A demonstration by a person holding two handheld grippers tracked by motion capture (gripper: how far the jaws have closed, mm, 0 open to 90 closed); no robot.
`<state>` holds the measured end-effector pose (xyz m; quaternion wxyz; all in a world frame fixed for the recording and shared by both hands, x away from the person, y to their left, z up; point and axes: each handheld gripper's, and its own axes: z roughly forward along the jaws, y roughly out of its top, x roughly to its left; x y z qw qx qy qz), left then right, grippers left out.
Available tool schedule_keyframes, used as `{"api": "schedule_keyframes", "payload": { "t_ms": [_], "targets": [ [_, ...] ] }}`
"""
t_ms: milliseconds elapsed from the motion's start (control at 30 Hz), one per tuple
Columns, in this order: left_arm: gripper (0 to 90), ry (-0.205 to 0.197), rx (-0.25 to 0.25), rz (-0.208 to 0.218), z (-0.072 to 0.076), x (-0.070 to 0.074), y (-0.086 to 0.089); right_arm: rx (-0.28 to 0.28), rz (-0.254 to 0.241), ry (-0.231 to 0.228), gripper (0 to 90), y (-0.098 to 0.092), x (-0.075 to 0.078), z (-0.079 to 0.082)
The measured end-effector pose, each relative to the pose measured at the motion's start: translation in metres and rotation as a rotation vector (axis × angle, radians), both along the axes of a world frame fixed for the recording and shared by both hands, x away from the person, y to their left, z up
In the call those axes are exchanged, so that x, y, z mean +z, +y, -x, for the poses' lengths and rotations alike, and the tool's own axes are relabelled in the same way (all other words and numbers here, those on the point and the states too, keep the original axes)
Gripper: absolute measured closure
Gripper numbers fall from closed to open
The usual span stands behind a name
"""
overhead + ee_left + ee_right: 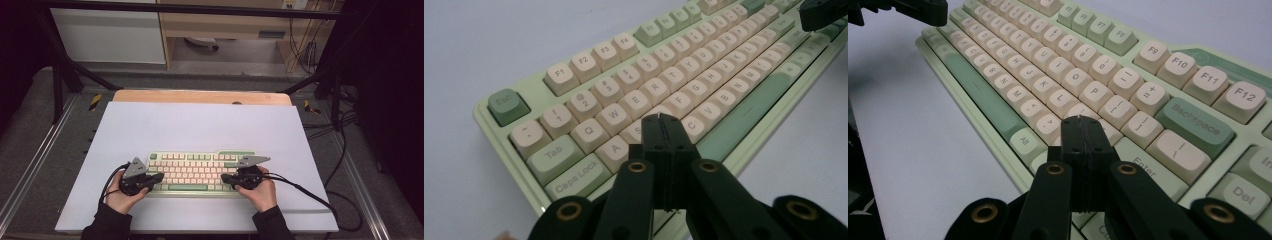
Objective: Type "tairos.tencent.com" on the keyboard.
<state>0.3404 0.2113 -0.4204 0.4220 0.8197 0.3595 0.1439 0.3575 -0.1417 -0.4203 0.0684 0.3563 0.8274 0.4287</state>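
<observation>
Keyboard (200, 172) work looks barely begun, going by how things lie. The green-and-cream keyboard sits flat on the pale sheet covering the tabletop (200, 125), near the person's edge and roughly centred between the two hands.

Over the keyboard's left end hovers the left tool (159, 178), jaws pressed together with nothing between them; in the left gripper view its tip (663, 120) hangs above the letter rows near the A and S keys (614, 150), and whether it touches a keycap I cannot tell. Over the keyboard's right end sits the right tool (224, 178), likewise pressed together and empty; in the right gripper view its tip (1082, 122) is poised close to the keys just left of Enter (1143, 167), below the P key (1094, 92).

Both closed tips point inward toward the keyboard's middle, like fingers ready to type. No key appears pressed down, and nothing shows what, if anything, has been typed. My judgement: the tools are positioned and the key presses themselves are what is left.
</observation>
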Motion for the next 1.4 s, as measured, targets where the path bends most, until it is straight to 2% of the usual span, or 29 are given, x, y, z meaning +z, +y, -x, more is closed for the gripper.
{"api": "schedule_keyframes", "payload": {
  "t_ms": [233, 533, 1233, 1400],
  "targets": [
    [90.0, -0.002, -0.027, -0.007, -0.003, 0.004, -0.016, -0.002, -0.005, -0.003, 90.0, -0.003, 0.002, 0.001],
    [90.0, 0.013, -0.056, -0.021, -0.006, -0.001, -0.033, -0.007, -0.015, -0.006, 90.0, -0.005, 0.001, 0.002],
    [90.0, 0.023, -0.059, -0.034, -0.009, -0.014, -0.039, -0.006, -0.018, 0.0, 90.0, -0.005, 0.0, 0.002],
    [90.0, 0.017, -0.06, -0.034, -0.007, -0.012, -0.038, -0.005, -0.017, 0.002, 90.0, -0.005, -0.001, 0.002]
  ]
}}
